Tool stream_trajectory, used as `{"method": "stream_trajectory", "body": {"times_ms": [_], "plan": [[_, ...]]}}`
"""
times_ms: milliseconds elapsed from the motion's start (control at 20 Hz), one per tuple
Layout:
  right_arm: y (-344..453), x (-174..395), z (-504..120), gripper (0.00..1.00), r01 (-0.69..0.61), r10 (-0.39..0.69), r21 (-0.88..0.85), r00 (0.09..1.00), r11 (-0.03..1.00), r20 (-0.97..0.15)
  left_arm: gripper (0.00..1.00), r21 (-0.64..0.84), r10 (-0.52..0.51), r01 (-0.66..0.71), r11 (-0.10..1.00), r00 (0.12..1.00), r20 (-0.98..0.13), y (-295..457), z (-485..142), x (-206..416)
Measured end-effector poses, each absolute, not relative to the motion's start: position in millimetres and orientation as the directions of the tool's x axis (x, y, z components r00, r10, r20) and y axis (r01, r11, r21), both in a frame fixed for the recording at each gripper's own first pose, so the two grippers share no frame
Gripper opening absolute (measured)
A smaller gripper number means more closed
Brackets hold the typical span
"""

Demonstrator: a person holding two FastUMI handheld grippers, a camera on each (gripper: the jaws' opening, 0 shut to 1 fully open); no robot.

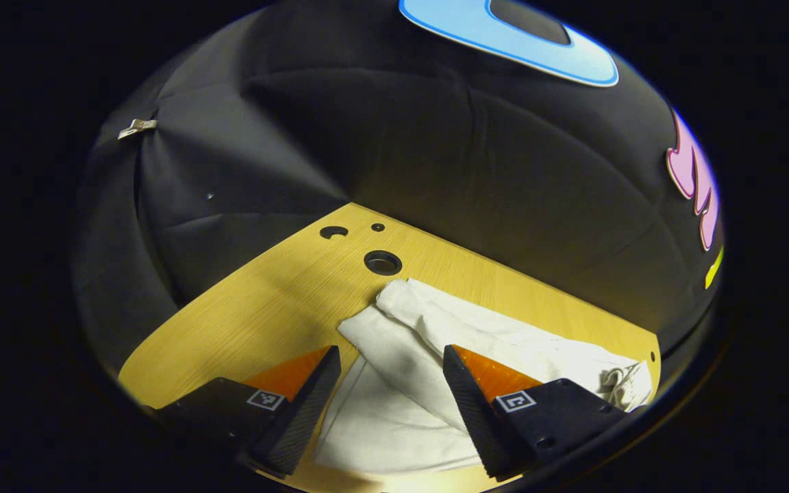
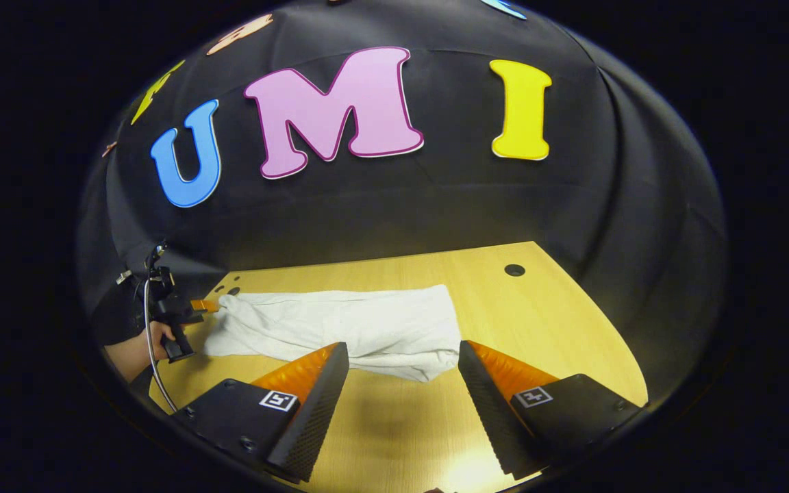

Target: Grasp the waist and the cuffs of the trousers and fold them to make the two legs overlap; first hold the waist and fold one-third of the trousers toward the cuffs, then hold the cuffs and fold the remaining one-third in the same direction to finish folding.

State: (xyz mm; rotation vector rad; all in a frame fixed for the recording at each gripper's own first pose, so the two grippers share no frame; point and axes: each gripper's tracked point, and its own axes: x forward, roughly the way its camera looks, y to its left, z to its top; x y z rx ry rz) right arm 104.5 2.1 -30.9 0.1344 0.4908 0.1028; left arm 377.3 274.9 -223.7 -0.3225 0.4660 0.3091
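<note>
L gripper [image 1: 387, 359]: jaws spread wide, nothing clamped; held low over one end of the trousers [image 1: 429, 356], cloth lying between the fingers but not pinched. Prob. lined up for a pinch at that end; waist or cuffs can't be told.
L gripper, far view: seen in the right gripper view at the trousers' left end [image 2: 192, 306], held by a hand [image 2: 155, 339], cable hanging from it.
Trousers: pale cloth, laid lengthwise on the table [image 2: 559, 342], near the back edge; looks already doubled into one long strip, judged from the narrow shape, so legs likely overlapped. Thirds not yet folded.
R gripper [image 2: 403, 359]: jaws released, empty; kept just short of the trousers' right end [image 2: 429, 356], near edge between the fingertips. Placed so both ends can be taken together.
Table holes: by the back corners, clear of the cloth.
</note>
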Motion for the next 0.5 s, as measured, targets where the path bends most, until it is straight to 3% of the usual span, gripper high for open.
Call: {"method": "stream_trajectory", "body": {"times_ms": [300, 500], "plan": [[-9.9, 70.9, -19.0, 0.99, 0.007, 0.058, 0.134, 0.88, 0.991, -0.471, 0.96, -0.03, 0.28, -0.356, 0.934, 0.781, -0.558, 272.9, -261.6, 394.7], [-9.9, 46.9, -17.8, 0.98, 0.014, 0.038, 0.11, 0.888, 0.994, -0.458, 0.99, -0.027, 0.271, -0.344, 0.939, 0.783, -0.56, 271.7, -265.8, 398.8]]}}
